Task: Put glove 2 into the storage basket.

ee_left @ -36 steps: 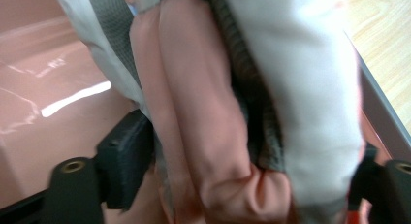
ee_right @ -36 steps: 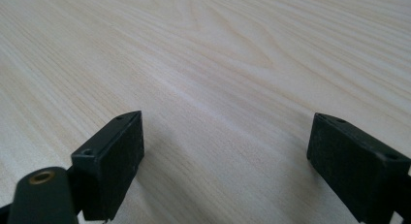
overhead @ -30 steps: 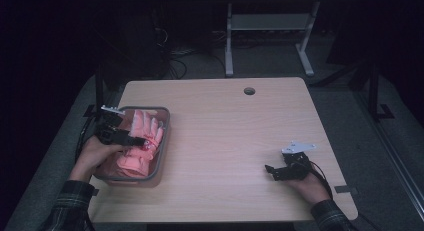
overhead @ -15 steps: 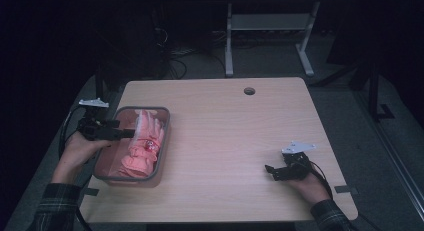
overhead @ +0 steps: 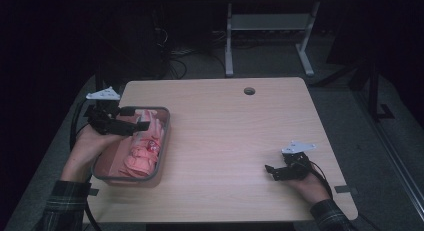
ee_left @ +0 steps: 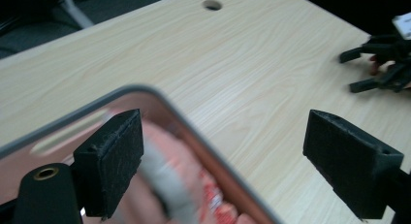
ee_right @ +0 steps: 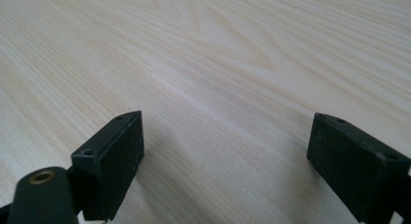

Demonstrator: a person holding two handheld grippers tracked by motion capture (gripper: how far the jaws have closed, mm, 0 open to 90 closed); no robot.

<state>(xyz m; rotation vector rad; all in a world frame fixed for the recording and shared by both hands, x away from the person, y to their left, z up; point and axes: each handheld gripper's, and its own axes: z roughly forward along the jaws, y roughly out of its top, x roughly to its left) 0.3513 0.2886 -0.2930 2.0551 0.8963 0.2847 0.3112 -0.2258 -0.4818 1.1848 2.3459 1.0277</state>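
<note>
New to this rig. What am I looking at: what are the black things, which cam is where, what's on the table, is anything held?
No robot arm here: a person holds a handheld two-jaw claw in each hand. The high view looks down on the wooden table from the person's side. The left claw hangs above a grey bin of pink cloth items at the table's left edge. The right claw rests low over bare wood near the right front.

The other two pictures come from a camera riding on each claw, looking along its two black jaws. In the left gripper view, the jaws stand wide apart over the bin's corner, nothing between them. In the right gripper view, the jaws are also wide open over plain table. Nothing is held. The round hole is a cable port.
</note>
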